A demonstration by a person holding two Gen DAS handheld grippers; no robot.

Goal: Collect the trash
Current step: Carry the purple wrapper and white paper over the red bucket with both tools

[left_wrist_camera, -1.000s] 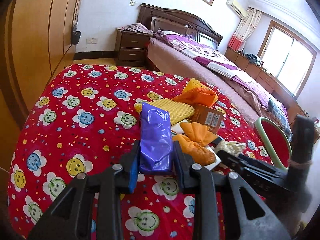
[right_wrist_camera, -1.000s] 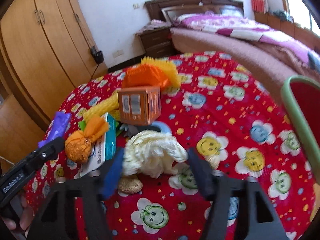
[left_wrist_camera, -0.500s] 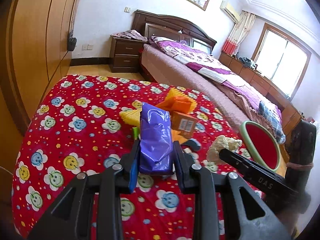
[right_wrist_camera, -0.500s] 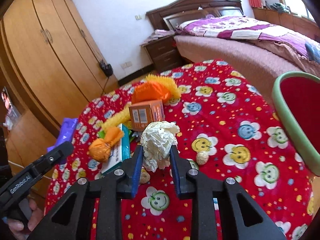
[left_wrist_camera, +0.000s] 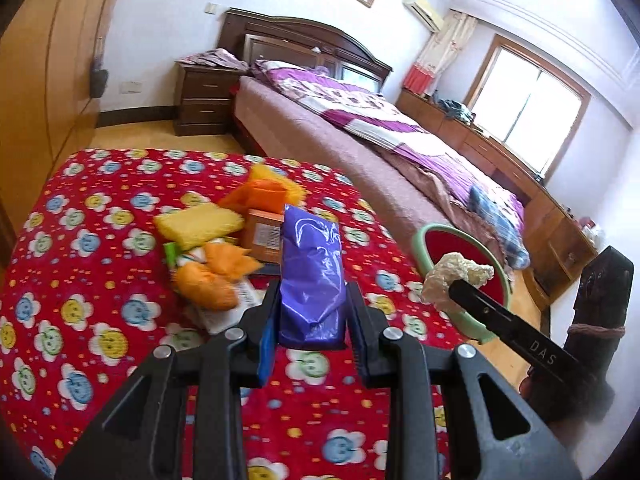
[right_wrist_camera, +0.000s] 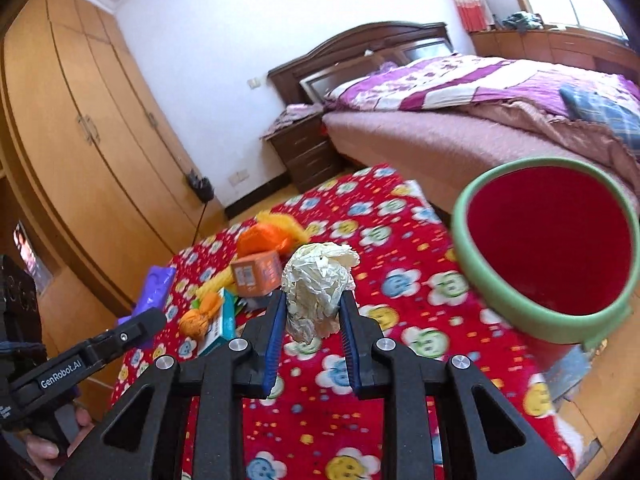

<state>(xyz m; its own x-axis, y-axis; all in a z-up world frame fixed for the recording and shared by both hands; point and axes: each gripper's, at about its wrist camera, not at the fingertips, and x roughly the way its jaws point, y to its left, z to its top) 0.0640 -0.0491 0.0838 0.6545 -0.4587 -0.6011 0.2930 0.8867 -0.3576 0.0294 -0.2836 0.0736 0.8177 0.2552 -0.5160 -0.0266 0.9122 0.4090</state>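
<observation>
Bedroom table under a red cloth: left gripper clamps a purple bag, right gripper pinches a paper wad, both lifted. Beside the table waits the bin; the wad could slip out short of it.

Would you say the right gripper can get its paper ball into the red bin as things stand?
Probably yes: the right gripper grips the paper ball, and the red bin gapes open close by, nothing between.

The bin is smeared with blur, bottom hidden behind the table; the orange box is partly hidden behind the purple packet; label print too small to read.
</observation>
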